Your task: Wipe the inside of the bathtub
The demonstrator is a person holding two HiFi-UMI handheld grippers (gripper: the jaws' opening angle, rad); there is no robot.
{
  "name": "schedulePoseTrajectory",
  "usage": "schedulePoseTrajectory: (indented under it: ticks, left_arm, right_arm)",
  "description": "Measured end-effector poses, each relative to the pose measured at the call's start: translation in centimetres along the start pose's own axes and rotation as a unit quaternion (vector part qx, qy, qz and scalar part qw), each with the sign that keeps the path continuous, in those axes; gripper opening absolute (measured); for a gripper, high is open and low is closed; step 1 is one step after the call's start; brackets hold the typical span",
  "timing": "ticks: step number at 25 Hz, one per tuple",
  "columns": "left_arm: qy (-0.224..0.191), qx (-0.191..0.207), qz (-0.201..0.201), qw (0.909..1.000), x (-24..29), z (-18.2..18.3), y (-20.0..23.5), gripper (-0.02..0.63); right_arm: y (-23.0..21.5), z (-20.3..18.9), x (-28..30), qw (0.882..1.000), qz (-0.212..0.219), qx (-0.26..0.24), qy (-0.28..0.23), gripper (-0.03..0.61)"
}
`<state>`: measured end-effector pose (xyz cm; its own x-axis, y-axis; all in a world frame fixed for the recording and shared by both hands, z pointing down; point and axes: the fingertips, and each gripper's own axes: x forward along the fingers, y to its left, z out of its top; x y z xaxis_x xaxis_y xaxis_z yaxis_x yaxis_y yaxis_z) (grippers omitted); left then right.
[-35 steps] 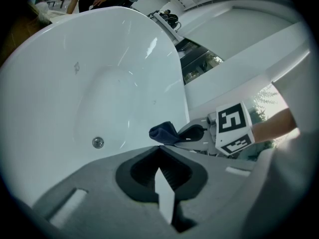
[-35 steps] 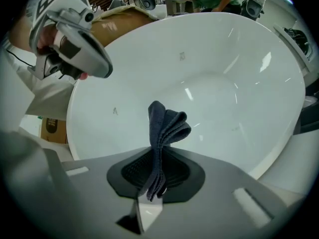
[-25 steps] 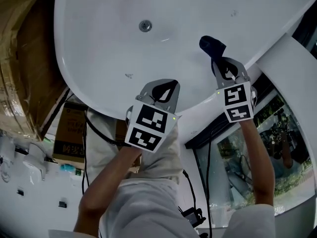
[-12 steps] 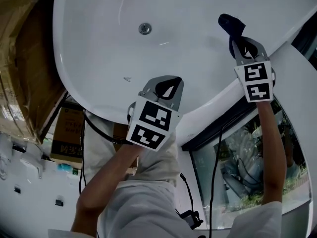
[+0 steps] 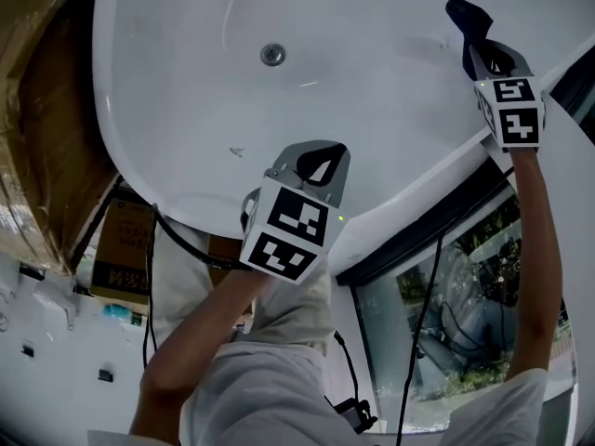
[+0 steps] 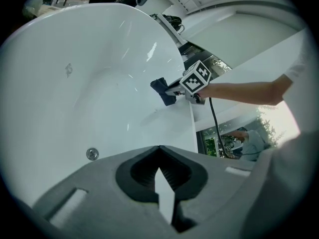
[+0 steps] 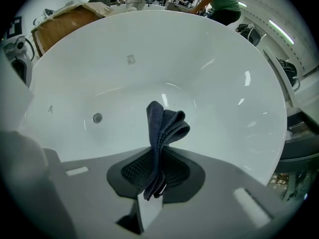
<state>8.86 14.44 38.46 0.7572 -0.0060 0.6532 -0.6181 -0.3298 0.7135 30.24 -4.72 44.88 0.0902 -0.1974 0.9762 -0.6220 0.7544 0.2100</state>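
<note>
My right gripper pinches a folded dark blue cloth at the glossy white bathtub's inner wall, well apart from its round metal drain. My left gripper hovers closed and empty near the rim. A brown wrapped crate stands beside the tub.

Glossy, smooth white bathtub; shiny metal drain; dark, soft, ribbed-weave cloth.
</note>
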Motion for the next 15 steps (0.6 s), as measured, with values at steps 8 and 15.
schedulePoseTrajectory:
  ticks: [8,15]
  left_arm:
    - [0.007,-0.002,0.001,1.0,1.0,-0.2,0.5,0.002]
    - [0.014,-0.004,0.0,0.9999,1.7,-0.4,0.6,0.002]
  right_arm:
    - [-2.2,-1.2,3.0,1.0,0.002,0.014,0.024,0.052]
    - [-2.1,-2.7,4.3,0.995,0.007,-0.008,0.096,0.052]
